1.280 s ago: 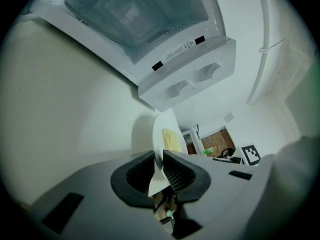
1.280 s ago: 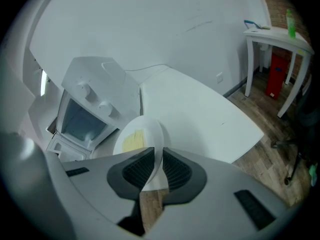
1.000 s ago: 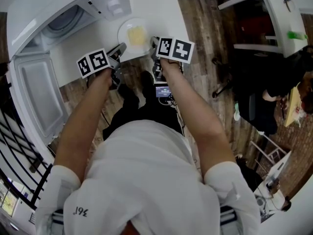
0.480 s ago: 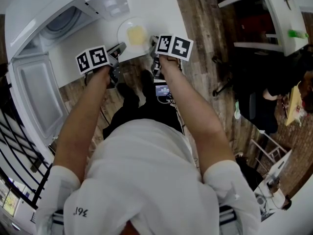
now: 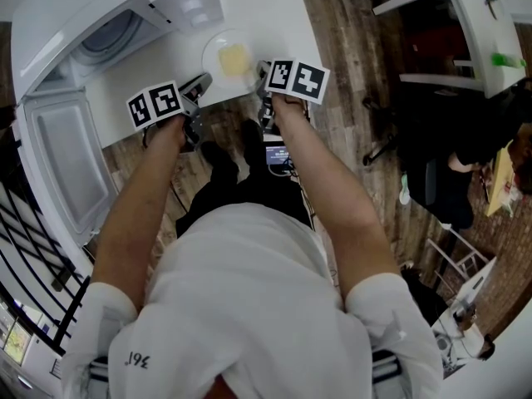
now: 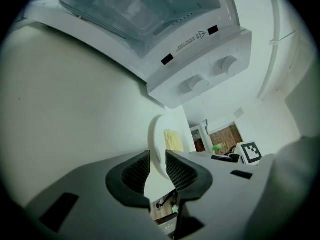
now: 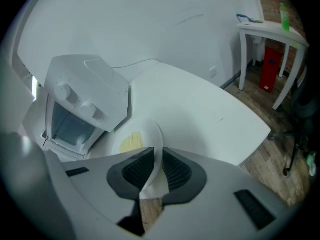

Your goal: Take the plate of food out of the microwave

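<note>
round white plate (image 5: 221,46) with yellow food (image 5: 235,59) flat on white table (image 5: 274,15), just ahead of both jaws. right gripper (image 7: 156,169) clamped on rim. left gripper (image 6: 157,171) jaws just been opening, rim between them, pads off it. open white microwave (image 6: 200,79) beyond the left jaws.

We see bare table (image 5: 274,15) right of the plate (image 5: 231,59) and behind it, free for a pass. On the plate's left the microwave (image 5: 108,36) stands near, leaving 1 narrow strip. Its door (image 5: 58,156) hangs wide open on our left, jutting past the table edge over the floor (image 5: 349,73), and bars that side.
</note>
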`<state>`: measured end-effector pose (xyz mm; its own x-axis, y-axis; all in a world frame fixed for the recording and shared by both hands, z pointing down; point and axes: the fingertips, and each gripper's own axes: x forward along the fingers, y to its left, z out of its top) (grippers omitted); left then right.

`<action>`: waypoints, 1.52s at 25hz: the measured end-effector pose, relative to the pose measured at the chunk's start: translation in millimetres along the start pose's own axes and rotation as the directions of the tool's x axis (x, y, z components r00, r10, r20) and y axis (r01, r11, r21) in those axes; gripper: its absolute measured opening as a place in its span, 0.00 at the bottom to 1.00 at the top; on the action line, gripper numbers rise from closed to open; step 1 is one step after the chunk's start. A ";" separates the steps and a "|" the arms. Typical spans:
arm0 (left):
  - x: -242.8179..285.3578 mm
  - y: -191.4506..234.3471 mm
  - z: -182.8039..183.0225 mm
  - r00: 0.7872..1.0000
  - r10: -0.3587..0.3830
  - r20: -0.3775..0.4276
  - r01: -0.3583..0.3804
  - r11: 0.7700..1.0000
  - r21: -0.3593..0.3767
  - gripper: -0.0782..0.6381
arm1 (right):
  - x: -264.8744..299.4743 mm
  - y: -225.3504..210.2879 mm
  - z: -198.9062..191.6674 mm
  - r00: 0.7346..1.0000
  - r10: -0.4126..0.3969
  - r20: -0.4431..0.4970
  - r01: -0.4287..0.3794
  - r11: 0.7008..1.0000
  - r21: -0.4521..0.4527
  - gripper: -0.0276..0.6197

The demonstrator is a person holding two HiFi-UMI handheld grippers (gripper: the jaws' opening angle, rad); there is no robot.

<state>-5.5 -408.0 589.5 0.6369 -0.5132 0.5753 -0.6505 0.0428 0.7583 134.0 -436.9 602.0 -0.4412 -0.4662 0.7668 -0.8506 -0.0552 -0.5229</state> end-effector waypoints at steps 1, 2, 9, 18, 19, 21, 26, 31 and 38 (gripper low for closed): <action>-1.5 1.3 0.8 1.000 0.001 0.004 0.000 1.000 -0.001 0.22 | 0.1 0.0 0.2 1.000 -0.001 0.001 0.001 1.000 -0.001 0.13; -2.7 1.9 1.4 1.000 -0.001 0.008 0.001 1.000 -0.002 0.22 | 0.2 0.1 0.4 1.000 -0.002 0.002 0.002 1.000 -0.002 0.13; -4.1 -2.7 3.0 0.999 -0.026 0.020 0.026 1.000 0.004 0.22 | -0.6 0.3 0.7 1.000 -0.008 0.022 0.008 1.000 -0.008 0.13; -7.3 -6.5 6.2 0.998 -0.052 0.035 0.051 0.999 0.007 0.22 | -5.5 0.1 7.5 0.998 0.003 0.062 -0.001 1.000 -0.025 0.13; -7.9 -7.1 6.9 0.998 -0.056 0.038 0.056 0.998 0.005 0.22 | -7.3 -1.0 10.6 0.997 0.002 0.072 0.000 1.000 -0.029 0.13; -9.2 -8.8 8.6 0.997 -0.065 0.046 0.065 0.998 0.004 0.22 | -10.7 -2.7 17.1 0.996 0.003 0.091 0.000 1.000 -0.028 0.13; -14.0 -20.8 14.4 0.992 -0.108 0.067 0.107 0.994 0.017 0.22 | -20.7 -4.1 30.6 0.993 -0.006 0.120 0.014 0.998 -0.063 0.13; -24.5 -45.0 24.6 0.982 -0.166 0.093 0.159 0.984 0.076 0.22 | -38.7 0.0 42.5 0.988 -0.014 0.155 0.034 0.991 -0.126 0.13; -53.9 -89.9 39.1 0.953 -0.273 0.130 0.249 0.952 0.179 0.22 | -78.9 34.2 62.9 0.970 0.077 0.231 -0.020 0.970 -0.241 0.13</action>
<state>2.5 -417.7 478.4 0.7311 -0.6123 0.3011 -0.5351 -0.2407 0.8098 157.8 -457.6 500.2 -0.4272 -0.6606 0.6174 -0.8857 0.1683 -0.4327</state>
